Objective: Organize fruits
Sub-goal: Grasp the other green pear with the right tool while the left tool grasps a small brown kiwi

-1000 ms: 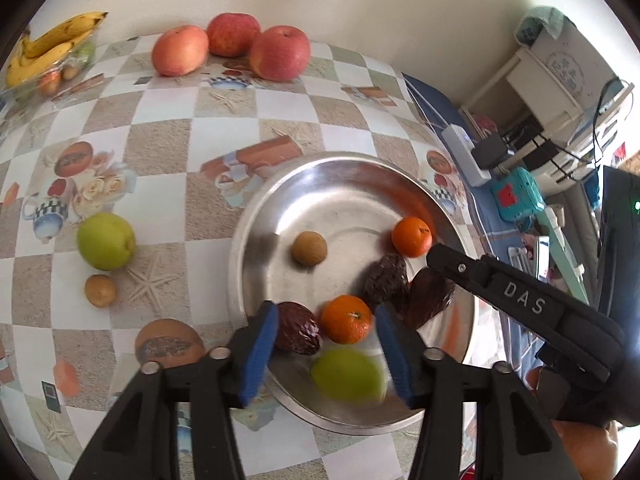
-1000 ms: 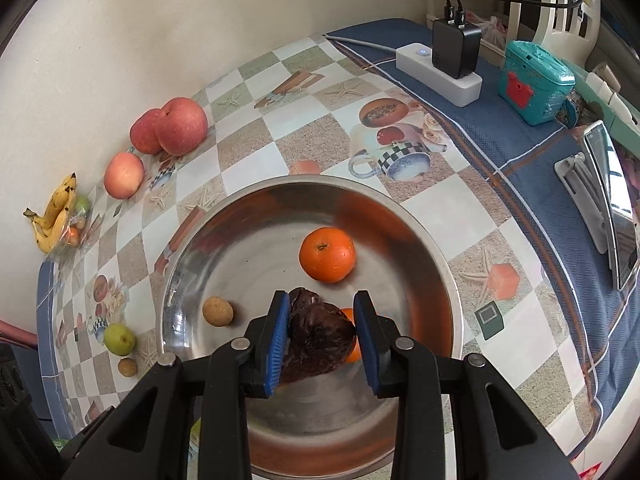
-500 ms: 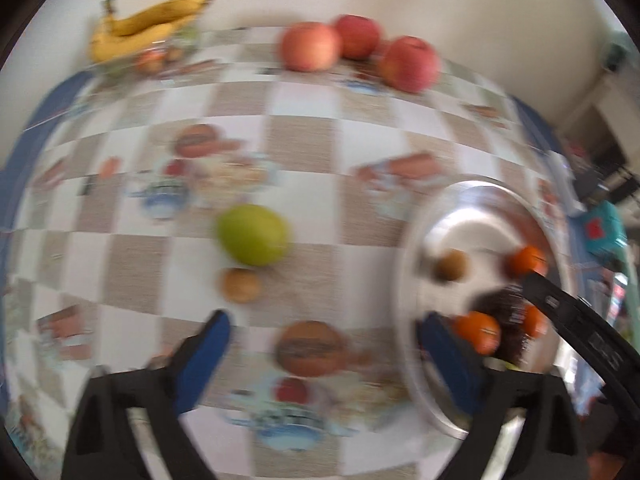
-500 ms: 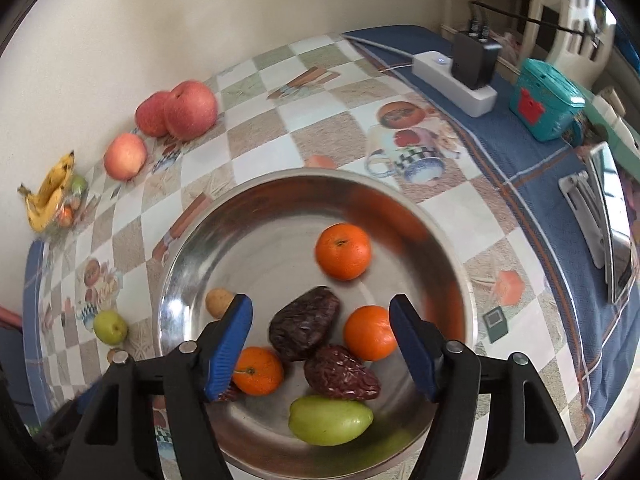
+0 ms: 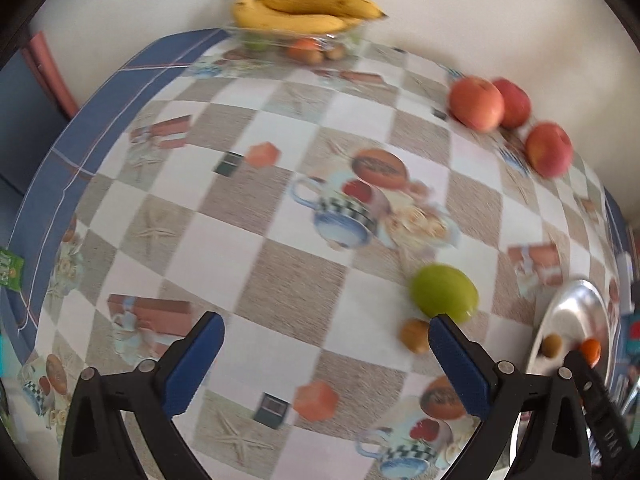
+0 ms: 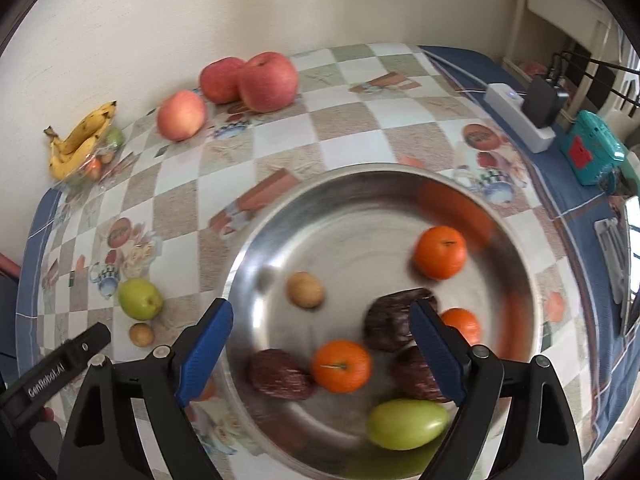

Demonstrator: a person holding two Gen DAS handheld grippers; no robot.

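A steel bowl (image 6: 516, 248) holds three oranges (image 6: 439, 252), three dark dates (image 6: 390, 320), a small brown fruit (image 6: 305, 289) and a green fruit (image 6: 406, 423). My right gripper (image 6: 322, 354) is open and empty above the bowl's near left part. On the table left of the bowl lie a green fruit (image 5: 443, 295) and a small brown fruit (image 5: 416, 335). My left gripper (image 5: 326, 364) is open and empty, low over the tablecloth; both fruits lie by its right finger. The bowl (image 5: 576, 312) shows at the far right.
Three red apples (image 6: 267, 81) and a banana bunch (image 6: 78, 142) on a clear tray of small fruits stand along the wall. A power strip (image 6: 518, 122) and a teal box (image 6: 592, 152) lie on the blue cloth at the right.
My right gripper opened and let a date go into the bowl, then drifted left. My left gripper opened and swung left from the bowl out over the tablecloth.
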